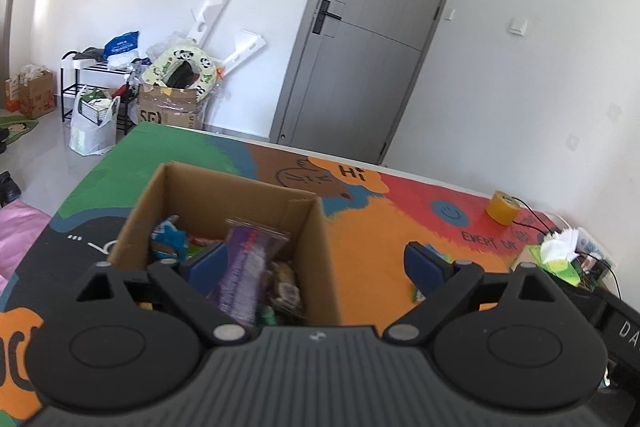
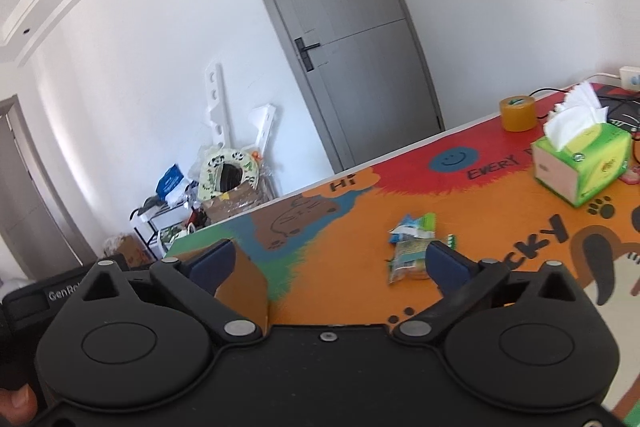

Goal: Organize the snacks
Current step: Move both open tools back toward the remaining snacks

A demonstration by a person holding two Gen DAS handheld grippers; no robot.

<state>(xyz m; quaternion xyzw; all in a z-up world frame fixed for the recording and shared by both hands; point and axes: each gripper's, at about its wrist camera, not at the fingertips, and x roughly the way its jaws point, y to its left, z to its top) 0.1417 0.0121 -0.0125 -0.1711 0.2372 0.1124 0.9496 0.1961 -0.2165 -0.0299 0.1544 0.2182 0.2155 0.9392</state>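
Snacks are the business here, and most already sit where they belong; the cardboard box (image 1: 224,227) stands open-topped toward the near left corner of the table (image 1: 380,259), so packets can be dropped straight down into it; inside, a purple packet (image 1: 244,267) leans upright among blue, green and brown wrappers, propped by its neighbours rather than laid flat. The left gripper (image 1: 316,263) hangs just above the box's near rim with its jaws spread wide and nothing pinched between them; one pad is over the box's contents, the other out over bare table beyond the box's right wall, a stance that fits a release rather than a grasp. The right gripper (image 2: 332,259) also has its jaws spread and empty; its right pad lies near the small green-and-white snack packets (image 2: 412,247) loose toward the middle of the table, likely the next ones to collect, though whether it touches them I cannot tell. A tissue box (image 2: 580,167) and a roll of tape (image 2: 518,113) stand along the far edge, well apart from the snacks; they seem no part of the sorting.
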